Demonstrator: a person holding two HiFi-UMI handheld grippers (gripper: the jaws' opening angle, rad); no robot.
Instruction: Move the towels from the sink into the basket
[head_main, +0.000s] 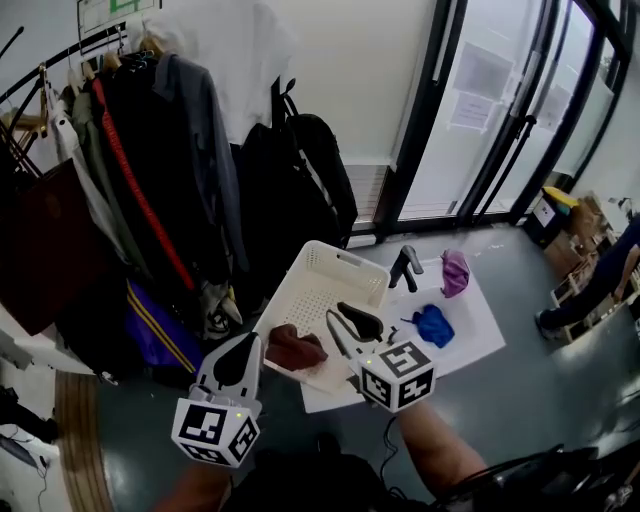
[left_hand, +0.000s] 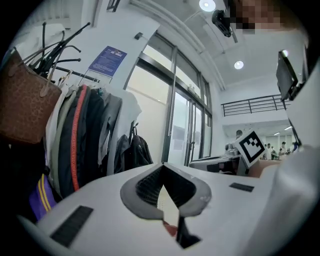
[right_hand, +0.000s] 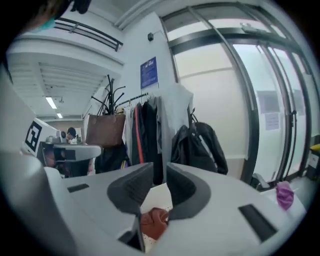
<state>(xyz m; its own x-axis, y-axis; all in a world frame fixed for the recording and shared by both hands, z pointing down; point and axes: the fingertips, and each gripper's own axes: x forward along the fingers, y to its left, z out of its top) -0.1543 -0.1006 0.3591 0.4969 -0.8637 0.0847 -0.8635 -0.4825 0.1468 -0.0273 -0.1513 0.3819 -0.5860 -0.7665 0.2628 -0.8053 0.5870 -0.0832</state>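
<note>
**Towel in basket, two left on sink**

The brown towel (head_main: 295, 348) lies at the near edge of the white basket (head_main: 335, 257). Both tongs hang above it empty, probably lifted clear to reach again: the left tongs (left_hand: 162, 169) are closed tip to tip, the right tongs (right_hand: 159, 172) a narrow gap apart. The blue towel (head_main: 433, 325) and the purple towel (head_main: 456, 272) lie on the sink (head_main: 480, 320)

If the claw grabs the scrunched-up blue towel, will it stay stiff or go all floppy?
Probably floppy: the crumpled blue cloth towel lies bunched in soft folds on the white sink, so it would likely droop. It looks small and thin, so probably light. Pushed, it would likely bunch up rather than roll.
</note>
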